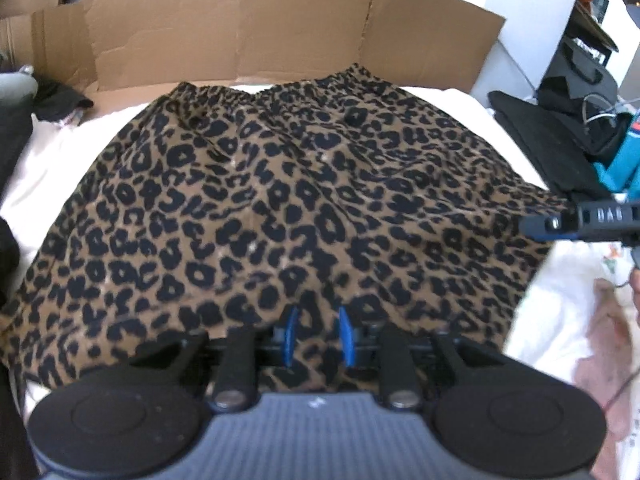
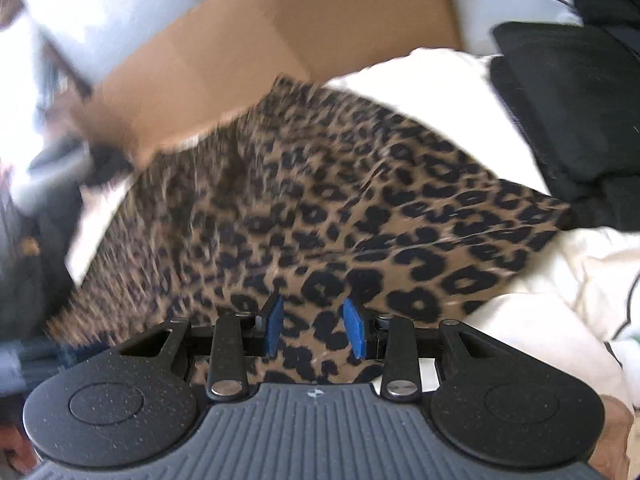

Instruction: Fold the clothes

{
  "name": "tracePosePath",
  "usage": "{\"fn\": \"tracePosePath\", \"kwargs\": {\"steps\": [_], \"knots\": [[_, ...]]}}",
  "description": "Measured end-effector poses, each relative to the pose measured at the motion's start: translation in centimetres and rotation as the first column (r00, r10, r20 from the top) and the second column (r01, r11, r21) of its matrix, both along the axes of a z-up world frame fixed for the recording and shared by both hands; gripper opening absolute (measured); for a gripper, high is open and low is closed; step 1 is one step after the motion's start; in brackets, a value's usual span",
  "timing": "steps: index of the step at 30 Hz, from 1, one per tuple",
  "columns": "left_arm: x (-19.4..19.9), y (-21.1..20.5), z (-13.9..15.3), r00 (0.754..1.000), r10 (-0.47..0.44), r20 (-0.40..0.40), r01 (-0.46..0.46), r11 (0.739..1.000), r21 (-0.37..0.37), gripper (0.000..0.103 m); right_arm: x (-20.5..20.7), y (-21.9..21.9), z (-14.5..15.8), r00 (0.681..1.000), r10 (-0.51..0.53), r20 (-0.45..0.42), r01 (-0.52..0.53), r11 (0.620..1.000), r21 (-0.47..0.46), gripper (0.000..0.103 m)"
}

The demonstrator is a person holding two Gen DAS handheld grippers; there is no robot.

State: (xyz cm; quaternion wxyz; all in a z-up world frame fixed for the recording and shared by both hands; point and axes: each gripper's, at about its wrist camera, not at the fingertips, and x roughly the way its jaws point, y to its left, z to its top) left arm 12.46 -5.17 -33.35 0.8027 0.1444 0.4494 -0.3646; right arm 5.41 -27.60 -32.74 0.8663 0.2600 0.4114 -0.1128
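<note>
Leopard-print skirt (image 1: pixel 280 208) flat on white bedding (image 1: pixel 532 320), waistband w/ gathers.

I'm in a lived-in bedroom: white bedding (image 1: pixel 440 104) under me, flattened cardboard (image 1: pixel 256 28) at twelve o'clock, bags (image 1: pixel 576 80) at two.

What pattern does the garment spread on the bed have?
Leopard print, black spots on brown, on the garment; clearest in the left wrist view.
</note>
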Motion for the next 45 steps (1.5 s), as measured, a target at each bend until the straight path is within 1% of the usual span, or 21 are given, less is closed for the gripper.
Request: {"fn": "tracePosePath", "kwargs": {"steps": [2, 4, 6, 9, 12, 15, 19, 21, 23, 26, 28, 32, 35, 38, 41, 44, 45], "knots": [[0.6, 0.2, -0.2, 0.999, 0.023, 0.029, -0.023, 1.0, -0.008, 0.024, 1.0, 1.2, -0.4, 0.999, 0.041, -0.012, -0.041, 0.999, -0.012, 0.037], [1.1, 0.4, -0.3, 0.997, 0.03, 0.071, -0.029, 0.999, -0.022, 0.028, 1.7, 2.2, -0.7, 0.997, 0.068, -0.02, -0.069, 0.997, -0.021, 0.037], [1.7, 0.2, -0.6, 0.996, 0.028, 0.085, -0.026, 0.999, -0.02, 0.028, 2.3, 3.0, -0.8, 0.996, 0.09, -0.02, -0.091, 0.995, -0.034, 0.037], [2.1, -0.4, -1.4, 0.998, 0.01, 0.056, -0.009, 1.0, -0.029, 0.028, 3.0, 3.8, -0.8, 0.994, 0.106, -0.021, -0.107, 0.992, -0.069, 0.037], [1.5, -0.8, -2.5, 0.998, -0.031, 0.054, 0.031, 1.0, 0.006, 0.028, 3.8, 4.0, -1.5, 0.993, 0.102, -0.054, -0.107, 0.99, -0.092, 0.037], [1.2, -0.4, -3.7, 0.999, -0.034, 0.027, 0.033, 0.998, 0.05, 0.029, 3.8, 4.5, -2.7, 0.99, 0.106, -0.098, -0.114, 0.99, -0.082, 0.037], [0.7, 1.1, -4.4, 0.996, -0.078, 0.049, 0.073, 0.992, 0.103, 0.032, 3.4, 6.2, -3.5, 0.982, 0.142, -0.122, -0.154, 0.984, -0.093, 0.037], [0.4, 2.0, -4.5, 0.994, -0.093, 0.058, 0.085, 0.987, 0.133, 0.032, 3.3, 6.8, -3.5, 0.979, 0.161, -0.125, -0.171, 0.983, -0.071, 0.038], [0.4, 2.9, -4.5, 0.995, -0.085, 0.059, 0.076, 0.986, 0.15, 0.033, 3.1, 7.4, -3.6, 0.975, 0.186, -0.123, -0.193, 0.98, -0.049, 0.038], [0.5, 4.2, -4.4, 0.997, -0.064, 0.054, 0.054, 0.984, 0.168, 0.033, 2.7, 8.8, -3.6, 0.964, 0.233, -0.129, -0.242, 0.968, -0.061, 0.039], [0.5, 4.7, -4.2, 0.997, -0.058, 0.059, 0.046, 0.981, 0.188, 0.034, 2.4, 9.7, -3.5, 0.956, 0.262, -0.131, -0.272, 0.96, -0.061, 0.041], [0.7, 5.6, -3.8, 0.998, -0.029, 0.054, 0.017, 0.976, 0.217, 0.035, 1.8, 10.7, -3.2, 0.936, 0.331, -0.117, -0.335, 0.942, -0.019, 0.042], [0.7, 6.2, -3.4, 0.999, -0.007, 0.045, -0.004, 0.972, 0.235, 0.034, 1.5, 10.7, -2.9, 0.93, 0.349, -0.116, -0.351, 0.936, -0.004, 0.042], [0.7, 6.8, -3.1, 0.999, 0.017, 0.03, -0.023, 0.971, 0.237, 0.034, 1.4, 10.4, -2.4, 0.928, 0.353, -0.117, -0.353, 0.935, 0.021, 0.041], [0.7, 7.7, -2.6, 1.0, 0.019, 0.018, -0.023, 0.973, 0.228, 0.032, 1.2, 10.3, -1.5, 0.925, 0.36, -0.124, -0.36, 0.933, 0.022, 0.04], [1.3, 8.8, -1.5, 0.996, 0.087, -0.024, -0.082, 0.983, 0.165, 0.031, 1.1, 9.9, 0.3, 0.927, 0.356, -0.122, -0.357, 0.934, 0.014, 0.042], [1.4, 9.1, -1.0, 0.995, 0.097, -0.027, -0.092, 0.985, 0.147, 0.031, 1.2, 9.7, 1.1, 0.926, 0.356, -0.124, -0.357, 0.934, 0.011, 0.042]]}}
